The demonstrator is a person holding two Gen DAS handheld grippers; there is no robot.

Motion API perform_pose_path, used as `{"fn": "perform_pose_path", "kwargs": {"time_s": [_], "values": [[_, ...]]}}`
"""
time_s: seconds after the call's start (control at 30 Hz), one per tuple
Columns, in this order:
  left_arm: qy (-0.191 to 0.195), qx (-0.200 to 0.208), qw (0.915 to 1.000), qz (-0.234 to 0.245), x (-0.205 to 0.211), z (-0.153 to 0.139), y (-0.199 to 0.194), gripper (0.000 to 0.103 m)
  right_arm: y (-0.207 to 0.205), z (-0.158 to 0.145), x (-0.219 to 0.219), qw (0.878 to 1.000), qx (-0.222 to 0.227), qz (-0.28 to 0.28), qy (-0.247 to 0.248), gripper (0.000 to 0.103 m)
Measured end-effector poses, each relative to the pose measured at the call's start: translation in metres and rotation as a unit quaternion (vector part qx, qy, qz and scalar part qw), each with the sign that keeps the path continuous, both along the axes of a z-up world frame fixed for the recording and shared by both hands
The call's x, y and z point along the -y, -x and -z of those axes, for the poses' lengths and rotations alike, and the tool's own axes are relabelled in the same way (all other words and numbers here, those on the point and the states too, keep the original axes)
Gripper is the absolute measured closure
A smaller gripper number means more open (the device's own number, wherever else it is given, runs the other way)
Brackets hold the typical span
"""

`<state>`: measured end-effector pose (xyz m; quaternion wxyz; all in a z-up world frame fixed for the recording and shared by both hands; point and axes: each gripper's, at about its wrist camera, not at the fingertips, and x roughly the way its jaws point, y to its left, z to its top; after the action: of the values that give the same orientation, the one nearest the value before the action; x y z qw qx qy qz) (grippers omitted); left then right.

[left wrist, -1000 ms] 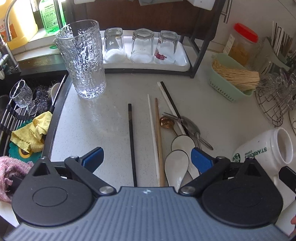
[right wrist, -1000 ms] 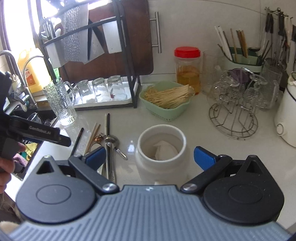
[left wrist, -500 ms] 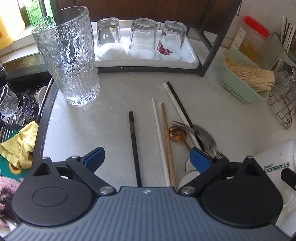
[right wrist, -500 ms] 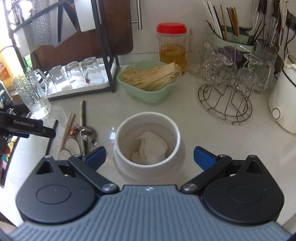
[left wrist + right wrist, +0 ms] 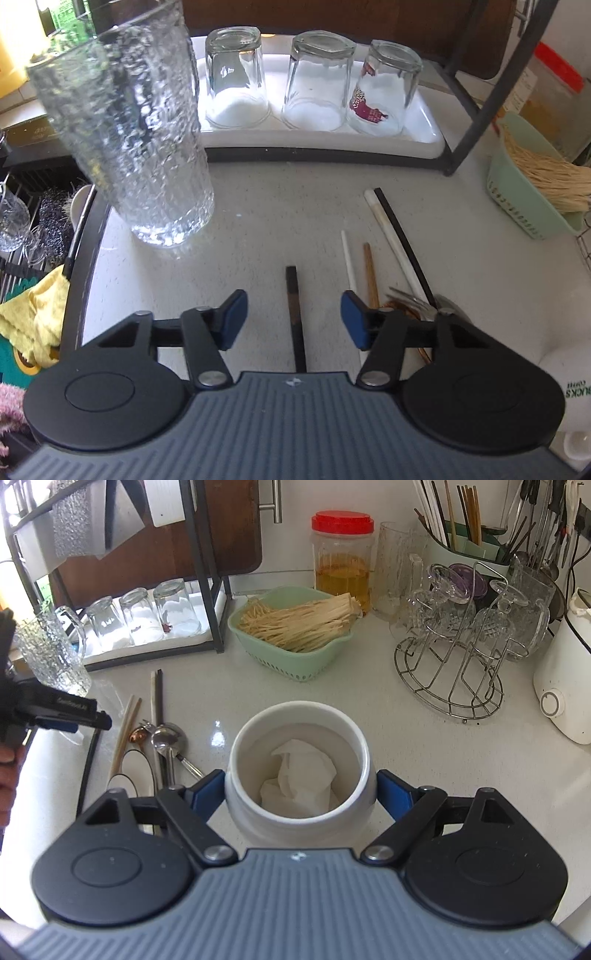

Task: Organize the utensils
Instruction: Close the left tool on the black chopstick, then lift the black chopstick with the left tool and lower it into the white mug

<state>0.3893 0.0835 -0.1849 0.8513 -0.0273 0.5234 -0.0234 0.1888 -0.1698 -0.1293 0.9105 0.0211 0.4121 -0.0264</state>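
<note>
A black chopstick [image 5: 294,310] lies on the pale counter between the blue pads of my left gripper [image 5: 293,319]. Its jaws are closing and stand apart from the stick on both sides. To its right lie a white chopstick [image 5: 349,264], a wooden chopstick [image 5: 370,273], a white and black pair [image 5: 393,236], and a fork and spoons [image 5: 417,301] partly hidden behind the right finger. My right gripper [image 5: 301,794] is shut on the white ceramic jar [image 5: 301,738], pads pressed against its sides; crumpled white paper [image 5: 299,779] sits inside.
A tall textured glass [image 5: 129,136] stands at the left, near the sink edge [image 5: 79,258]. Three upturned glasses sit on a white tray [image 5: 424,133] under a black rack. A green basket [image 5: 295,631], a wire glass stand [image 5: 450,672] and a white appliance [image 5: 565,679] stand further right.
My left gripper moved forward and lower over the black chopstick, and its jaws narrowed around it. My right gripper closed on the white jar, which now sits upright between the pads.
</note>
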Motion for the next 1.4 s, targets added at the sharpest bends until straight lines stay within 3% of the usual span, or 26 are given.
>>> {"fn": "perform_pose_path", "kwargs": {"time_s": [0.13,0.27,0.33,0.4,0.63,0.97,1.4], "values": [[-0.011,-0.004,0.9999,0.007,0.005,0.007,-0.005,0.063,-0.002,-0.001,0.0,1.0,-0.008,0.004,0.0,0.014],[-0.039,0.001,0.9989,0.027,0.009,0.01,-0.007,0.072,-0.004,-0.002,0.0,1.0,-0.015,0.007,0.0,0.014],[-0.04,0.002,0.9984,0.039,0.01,0.01,-0.008,0.086,-0.004,-0.002,0.0,1.0,-0.015,0.007,0.0,0.014],[-0.037,0.002,0.9983,0.046,0.012,0.011,-0.009,0.094,-0.004,-0.001,0.0,1.0,-0.015,0.007,0.0,0.014],[0.002,0.01,0.9986,0.052,0.006,0.004,0.01,0.096,-0.002,0.0,0.001,1.0,-0.006,-0.001,0.002,0.013],[0.093,0.072,0.9914,0.058,-0.004,-0.059,0.069,0.096,0.004,0.002,0.001,0.999,0.011,-0.029,0.007,0.013],[0.143,0.119,0.9807,0.058,0.023,-0.116,0.137,0.096,0.02,0.002,0.008,0.996,0.015,-0.092,0.006,0.014]]}}
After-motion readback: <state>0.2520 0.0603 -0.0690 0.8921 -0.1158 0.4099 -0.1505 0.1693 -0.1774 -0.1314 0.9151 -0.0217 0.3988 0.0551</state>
